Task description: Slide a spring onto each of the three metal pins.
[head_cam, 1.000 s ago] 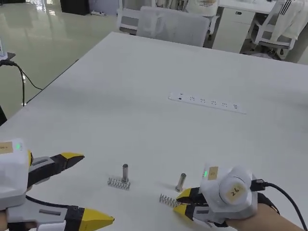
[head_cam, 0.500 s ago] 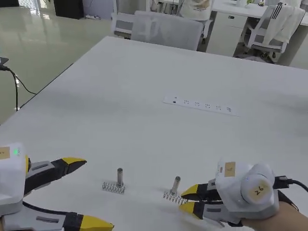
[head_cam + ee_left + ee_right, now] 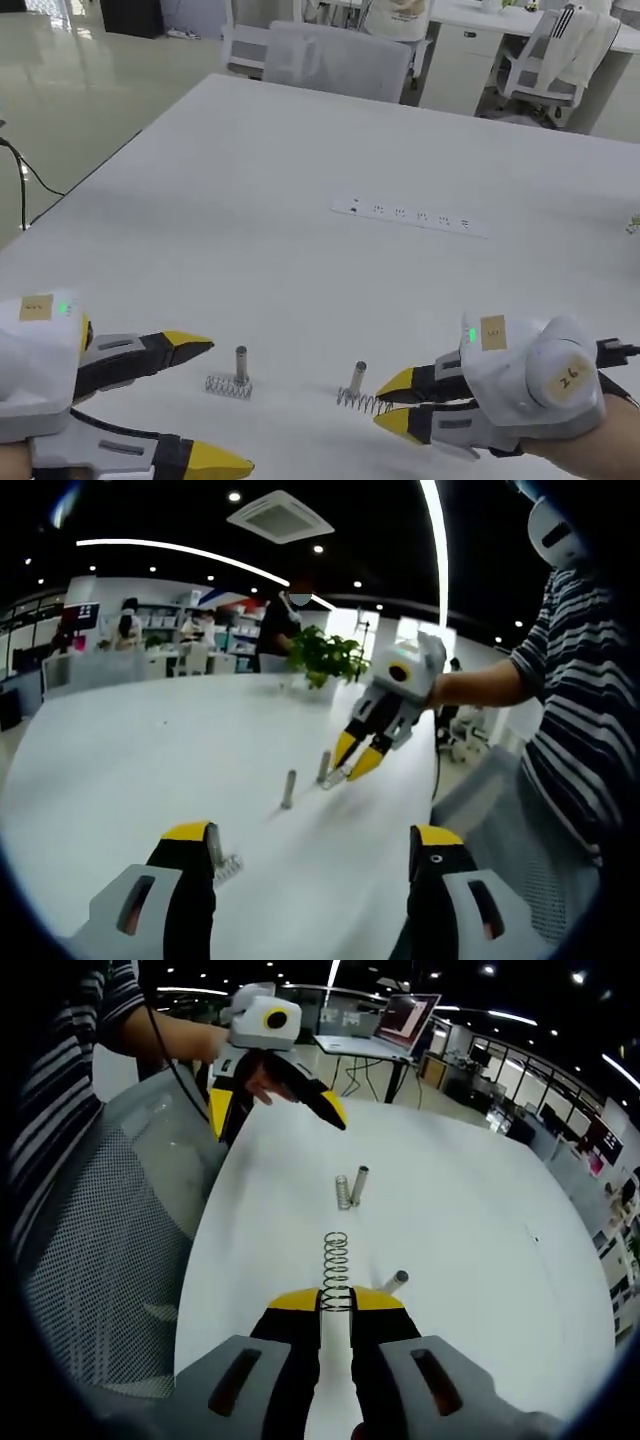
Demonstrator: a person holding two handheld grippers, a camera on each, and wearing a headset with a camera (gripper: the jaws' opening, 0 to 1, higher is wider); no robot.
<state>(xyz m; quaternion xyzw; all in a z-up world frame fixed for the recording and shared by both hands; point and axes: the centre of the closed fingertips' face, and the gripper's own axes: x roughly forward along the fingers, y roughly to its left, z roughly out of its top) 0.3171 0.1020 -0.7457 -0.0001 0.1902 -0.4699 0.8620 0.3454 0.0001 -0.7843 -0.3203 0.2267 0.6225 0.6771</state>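
Two short metal pins stand on the white table (image 3: 300,180). Against the left pin (image 3: 241,362) (image 3: 288,788) (image 3: 360,1185) lies a loose spring (image 3: 228,386) (image 3: 228,865) (image 3: 343,1192). My left gripper (image 3: 205,403) (image 3: 312,840) is open, its jaws wide apart just left of that pin. My right gripper (image 3: 395,404) (image 3: 337,1305) is shut on the end of a second spring (image 3: 358,402) (image 3: 337,1260), which sticks out level in front of the jaws. Its free end lies by the foot of the right pin (image 3: 357,378) (image 3: 396,1280) (image 3: 323,766).
A white power strip (image 3: 408,215) lies across the middle of the table. Office chairs (image 3: 320,55) stand at the far edge. The table's left edge (image 3: 90,175) drops to the floor, where a black cable runs.
My left gripper has moved in closer to the left pin. My right gripper has carried its spring nearer the right pin's foot. The head camera has shifted.
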